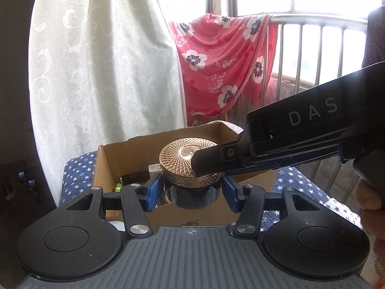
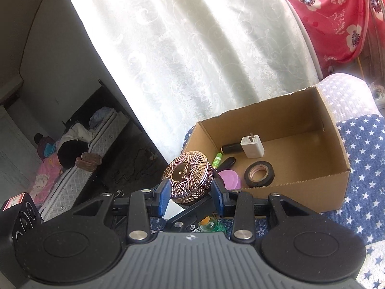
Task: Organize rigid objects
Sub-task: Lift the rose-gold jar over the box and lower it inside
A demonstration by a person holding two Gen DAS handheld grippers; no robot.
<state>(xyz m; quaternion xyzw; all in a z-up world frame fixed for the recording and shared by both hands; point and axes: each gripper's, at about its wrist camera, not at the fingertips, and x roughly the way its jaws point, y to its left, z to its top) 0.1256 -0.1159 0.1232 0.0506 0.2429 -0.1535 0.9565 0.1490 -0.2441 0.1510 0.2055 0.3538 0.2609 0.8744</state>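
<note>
Jar (image 1: 191, 183) gripped by left tool (image 1: 191, 190), gold lid (image 2: 186, 178) clamped by right tool (image 2: 191, 193), over cardboard box (image 2: 336, 159)

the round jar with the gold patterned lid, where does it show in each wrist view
Left wrist view: the round dark jar with the gold patterned lid sits at centre, just above the left gripper, with the right gripper on its lid.
Right wrist view: lower centre, tilted, between the blue pads.
Shared landmark: the open cardboard box behind the jar.
</note>
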